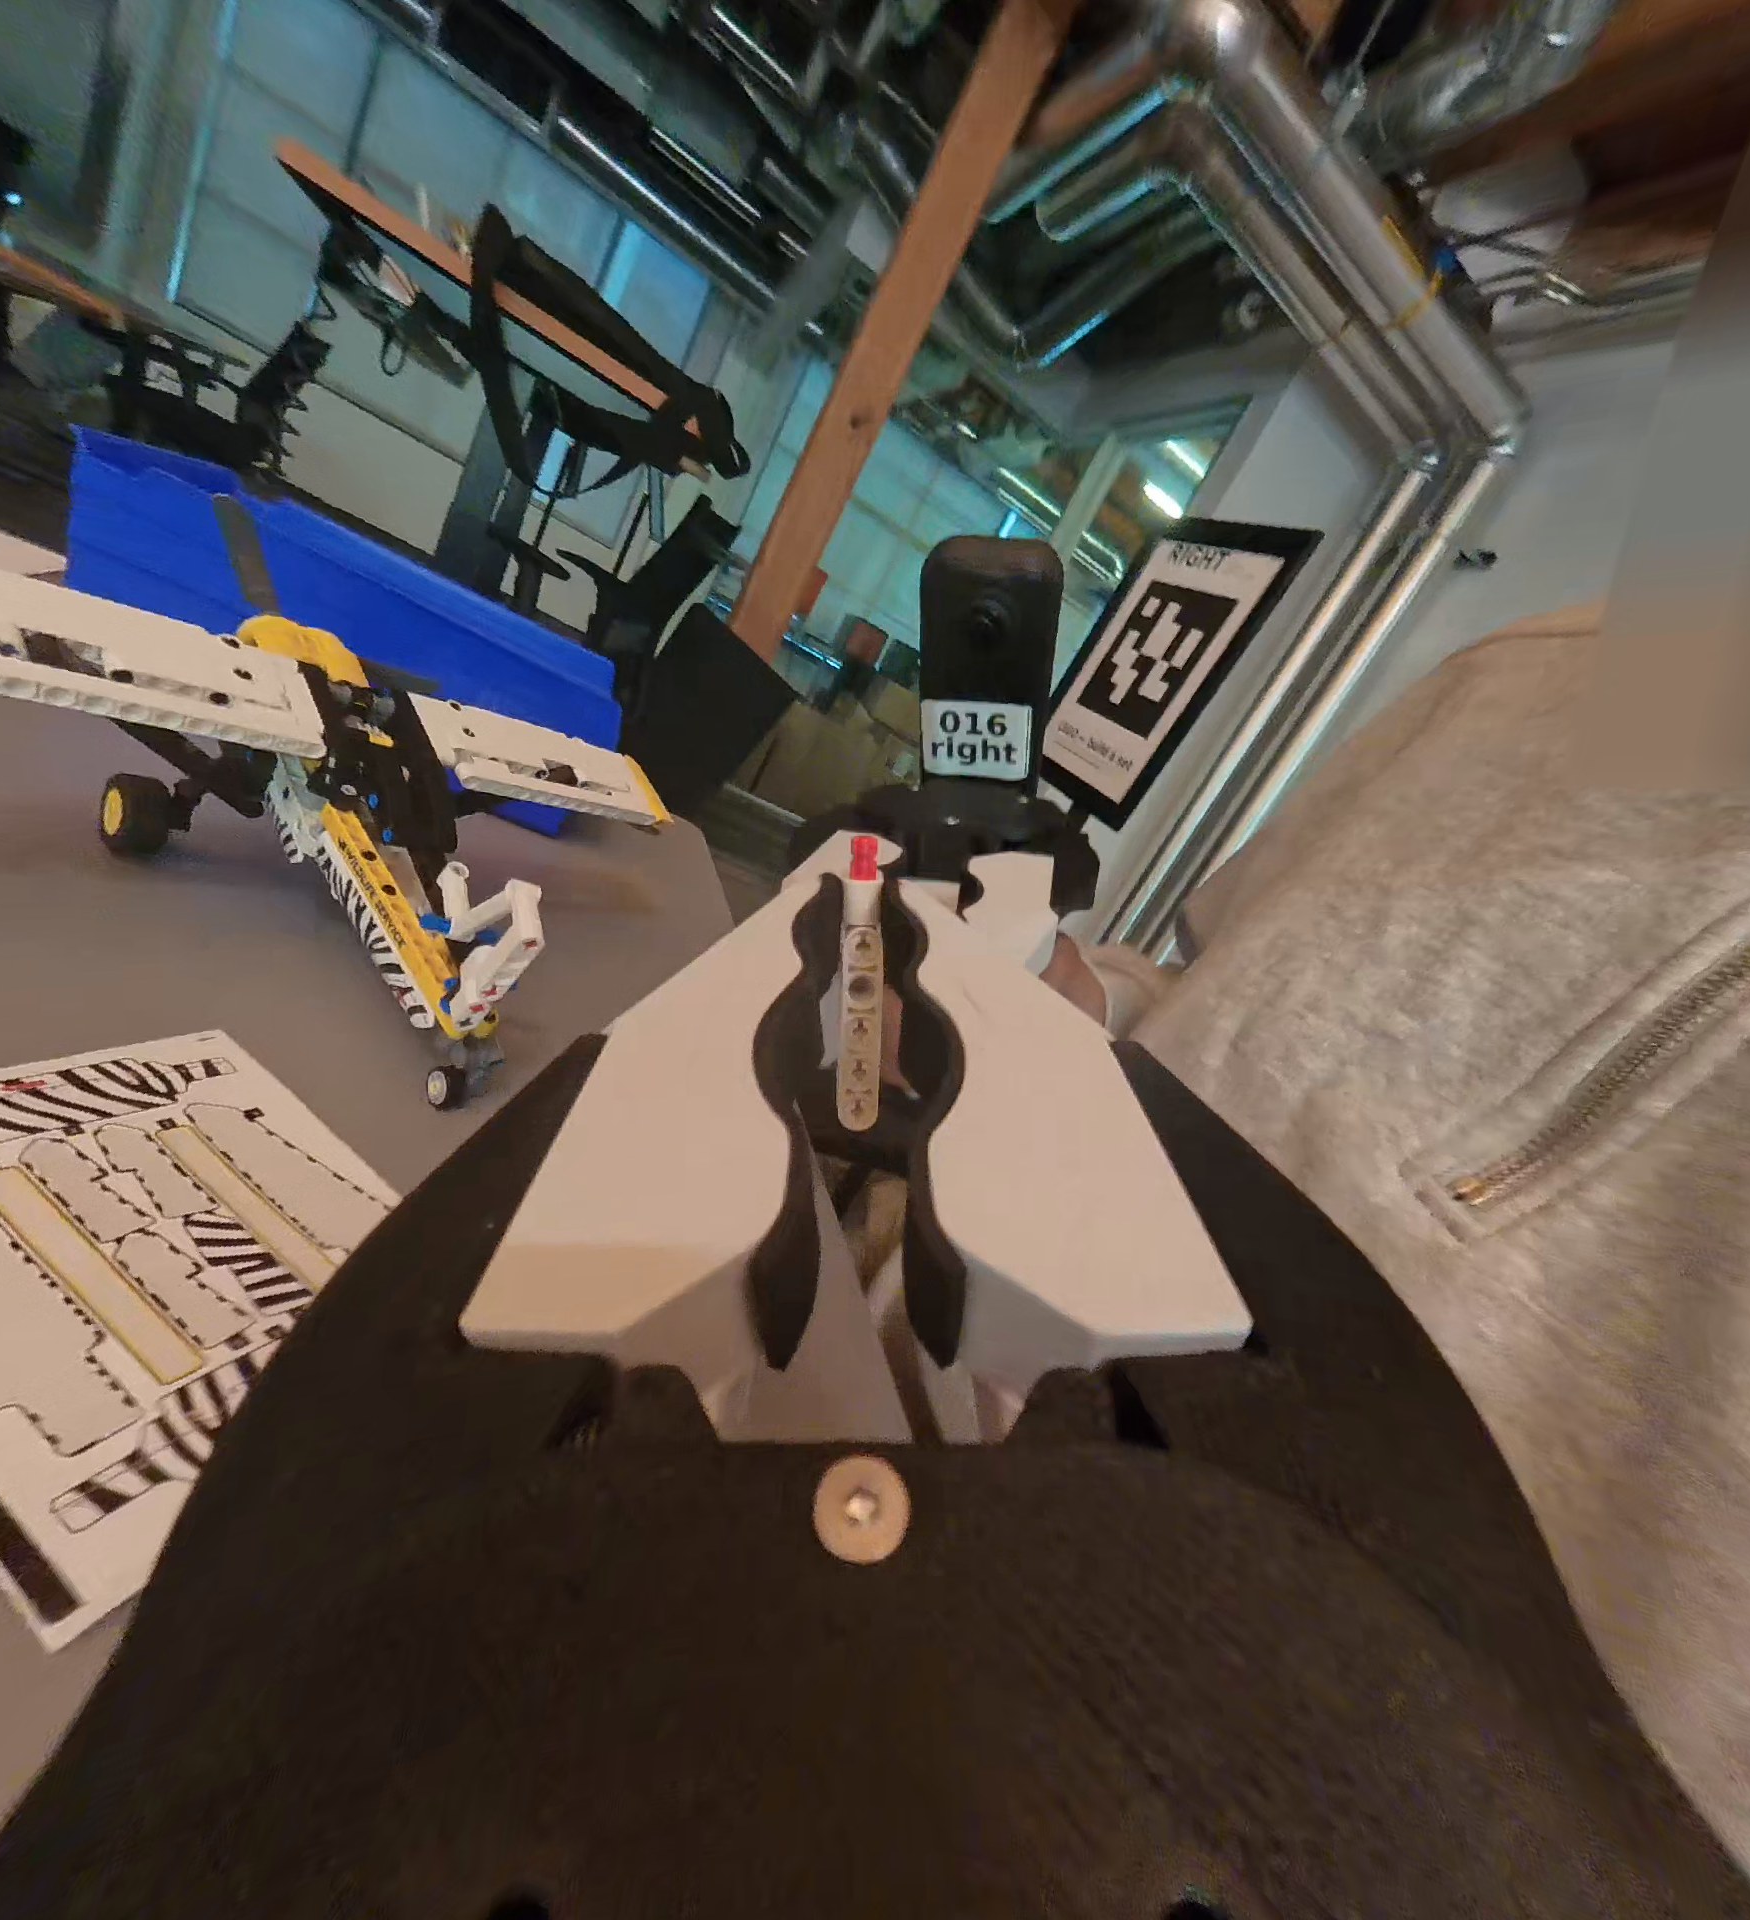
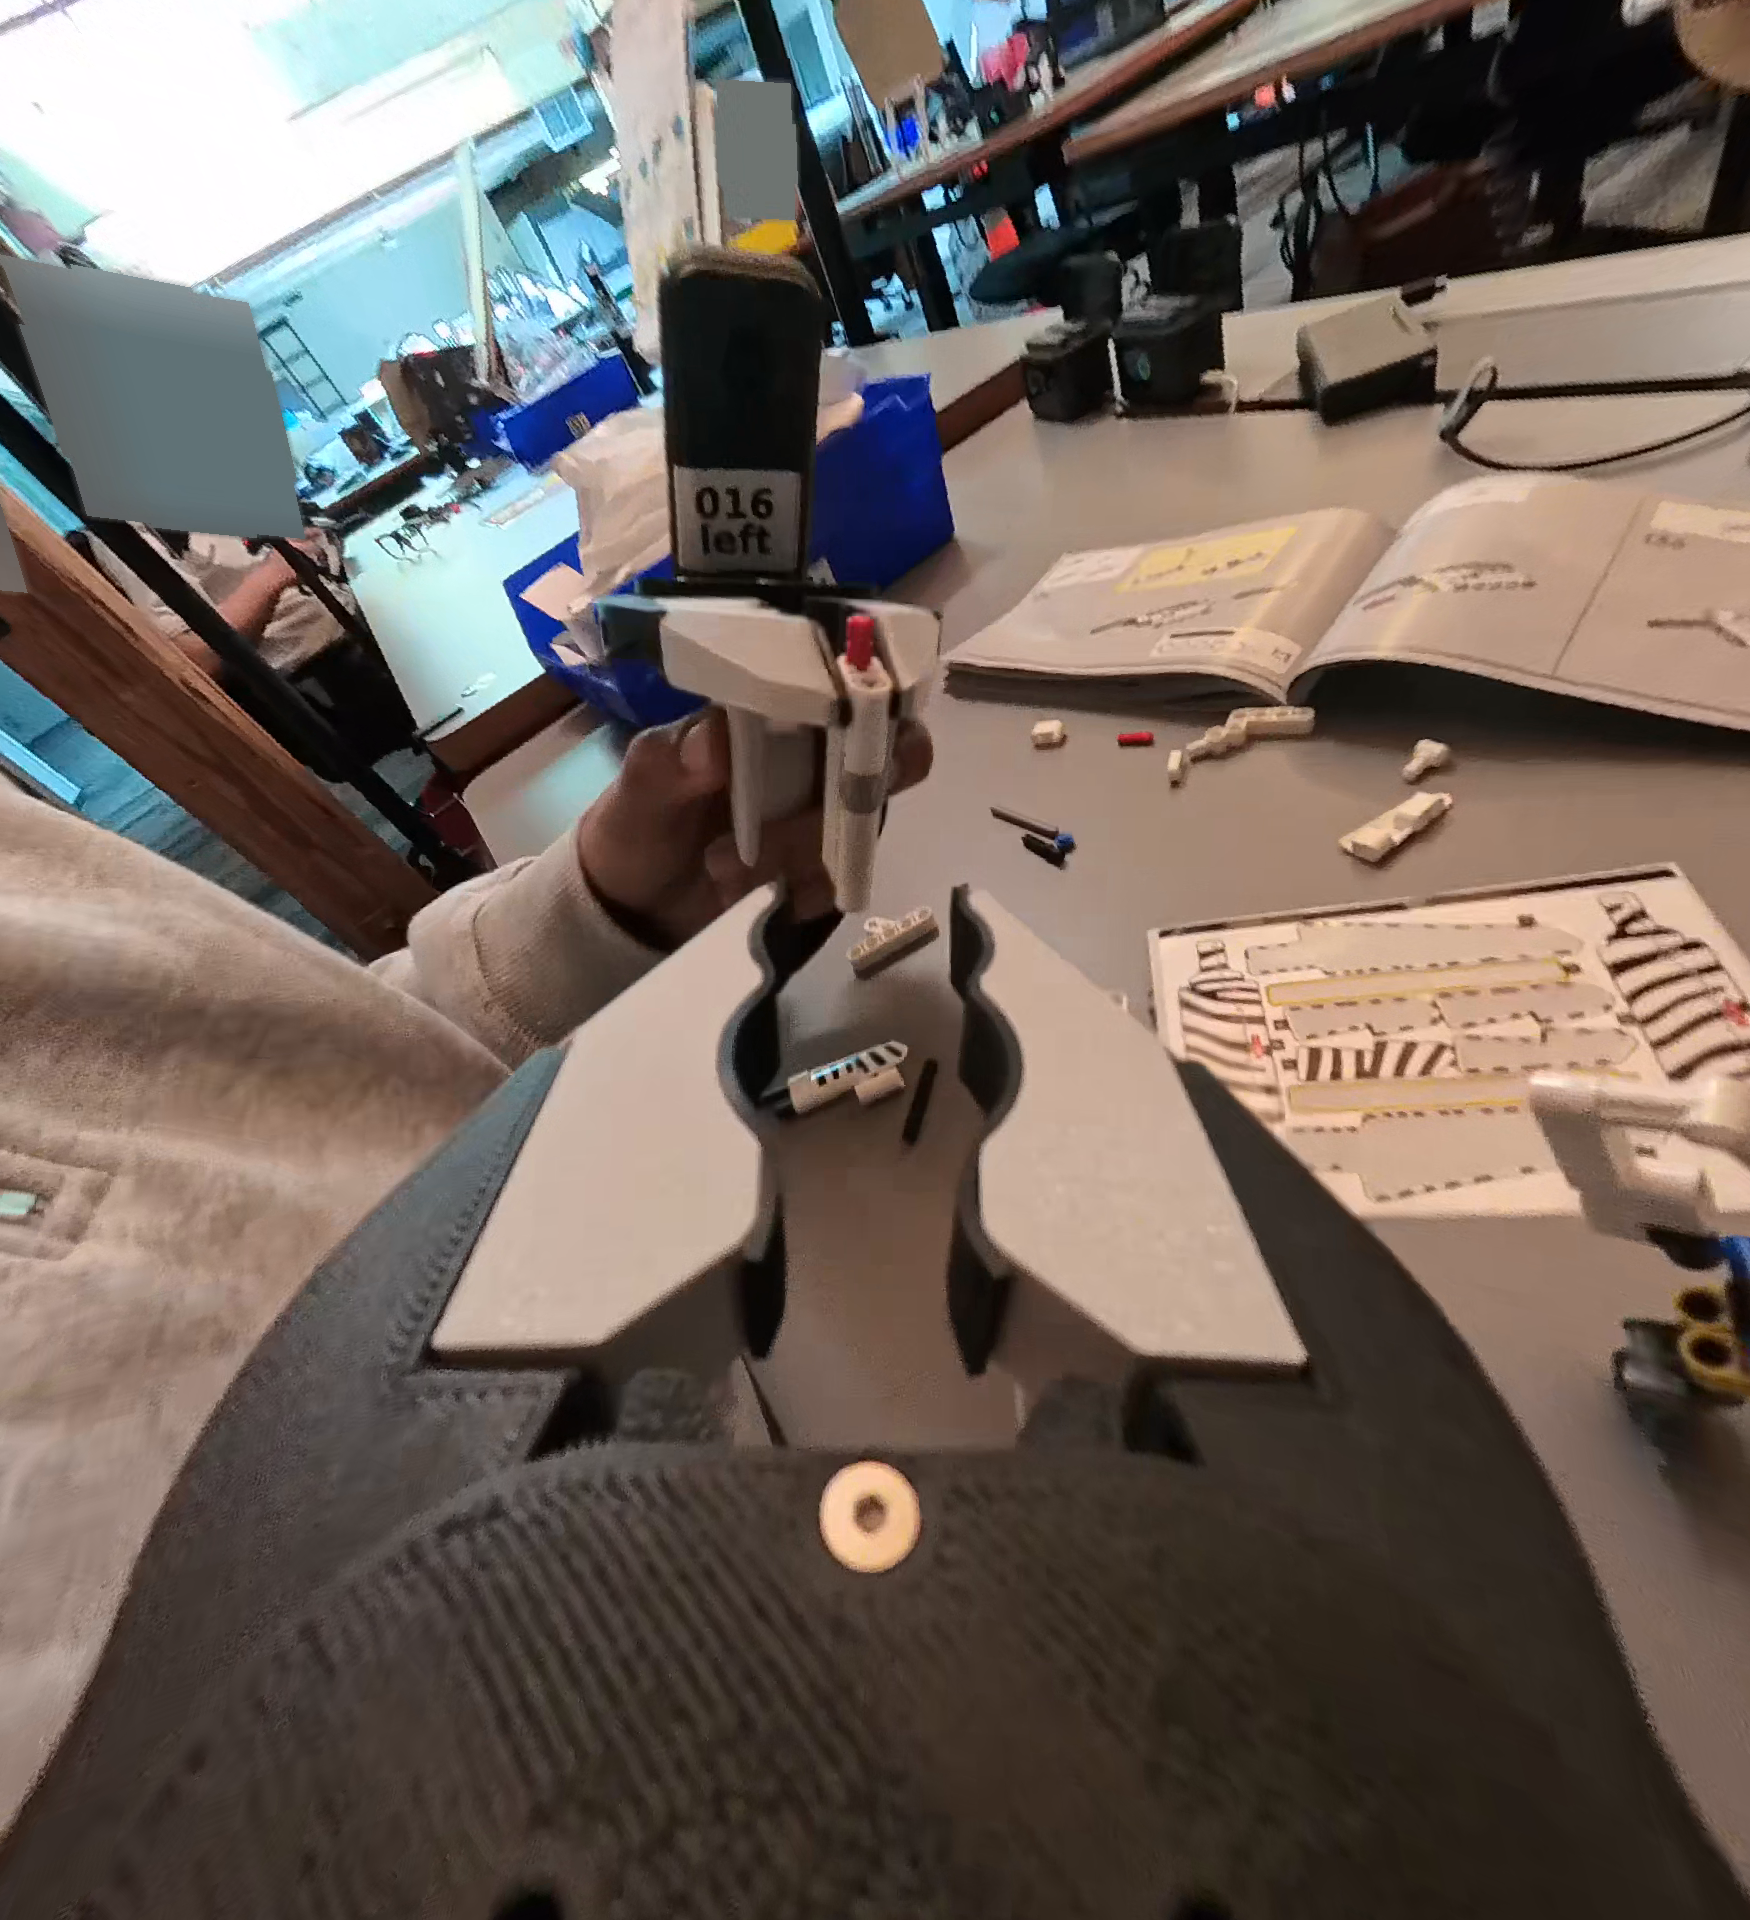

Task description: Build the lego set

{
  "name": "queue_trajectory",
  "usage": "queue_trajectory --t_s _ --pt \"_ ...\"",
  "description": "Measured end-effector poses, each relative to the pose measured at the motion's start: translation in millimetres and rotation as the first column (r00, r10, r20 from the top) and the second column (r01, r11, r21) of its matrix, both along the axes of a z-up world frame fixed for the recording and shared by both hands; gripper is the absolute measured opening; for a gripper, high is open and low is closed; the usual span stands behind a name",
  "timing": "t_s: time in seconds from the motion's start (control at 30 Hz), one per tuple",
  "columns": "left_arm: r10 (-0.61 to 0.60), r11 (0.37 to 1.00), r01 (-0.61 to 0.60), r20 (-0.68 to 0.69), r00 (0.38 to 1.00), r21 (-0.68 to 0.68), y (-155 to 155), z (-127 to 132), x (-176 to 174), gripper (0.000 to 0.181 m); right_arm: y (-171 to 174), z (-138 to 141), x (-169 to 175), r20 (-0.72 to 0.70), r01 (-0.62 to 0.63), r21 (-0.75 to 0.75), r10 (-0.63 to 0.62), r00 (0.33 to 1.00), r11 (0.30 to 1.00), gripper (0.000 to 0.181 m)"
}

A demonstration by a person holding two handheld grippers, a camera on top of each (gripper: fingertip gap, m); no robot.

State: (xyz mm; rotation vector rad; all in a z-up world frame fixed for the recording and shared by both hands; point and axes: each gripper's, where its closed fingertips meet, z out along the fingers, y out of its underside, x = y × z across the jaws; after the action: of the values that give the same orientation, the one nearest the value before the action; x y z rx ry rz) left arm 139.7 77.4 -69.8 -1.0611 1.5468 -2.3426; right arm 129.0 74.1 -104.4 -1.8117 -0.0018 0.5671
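Left tool (image 1: 863,894) is clamped on a thin white lego beam (image 1: 859,1023) with a red pin (image 1: 863,858) at its far end; the beam runs lengthwise between the closed fingers and is held up off the table. Right tool (image 2: 866,925) is spread wide and holds nothing (small loose parts on the grey table (image 2: 1214,831) show through the gap, including a zebra-striped piece (image 2: 843,1074)). The partly built lego plane (image 1: 331,769) stands on the table to the left, white wings, yellow and zebra-striped body. A sticker sheet (image 2: 1453,1029) lies near it. An open instruction booklet (image 2: 1370,603) lies farther back, white pieces scattered in front of it.
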Motion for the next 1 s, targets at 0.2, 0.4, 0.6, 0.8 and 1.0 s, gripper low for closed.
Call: queue_trajectory --t_s 0.2,0.4,0.6,0.8,1.0 --pt "0.243 0.965 -0.244 -0.024 0.97 -0.093 -8.5 6.3 -2.6 0.005 6.0 3.8 1.2 0.101 -0.109 0.06 0.103 0.99 0.992 0.038" --pt "0.445 0.876 -0.438 -0.012 0.895 -0.202 -9.3 7.8 -11.4 0.004 -4.1 -14.4 -26.1 0.059 -0.378 -0.025 0.378 0.924 0.926 0.028" --pt "0.488 0.848 -0.479 -0.019 0.873 -0.226 -25.2 5.3 -12.0 0.004 -23.5 -21.8 -29.4 0.15 -0.418 -0.067 0.423 0.893 0.906 0.003" --pt "0.505 0.838 -0.49 -0.001 0.863 -0.239 -31.5 0.1 -28.8 0.003 -40.7 -25.1 -24.0 0.244 -0.374 -0.096 0.386 0.89 0.922 0.0" --pt "0.516 0.829 -0.498 0.008 0.856 -0.254 -31.5 -1.5 -32.6 0.004 -37.2 -19.5 -47.2 0.169 -0.405 -0.059 0.409 0.897 0.913 0.03"
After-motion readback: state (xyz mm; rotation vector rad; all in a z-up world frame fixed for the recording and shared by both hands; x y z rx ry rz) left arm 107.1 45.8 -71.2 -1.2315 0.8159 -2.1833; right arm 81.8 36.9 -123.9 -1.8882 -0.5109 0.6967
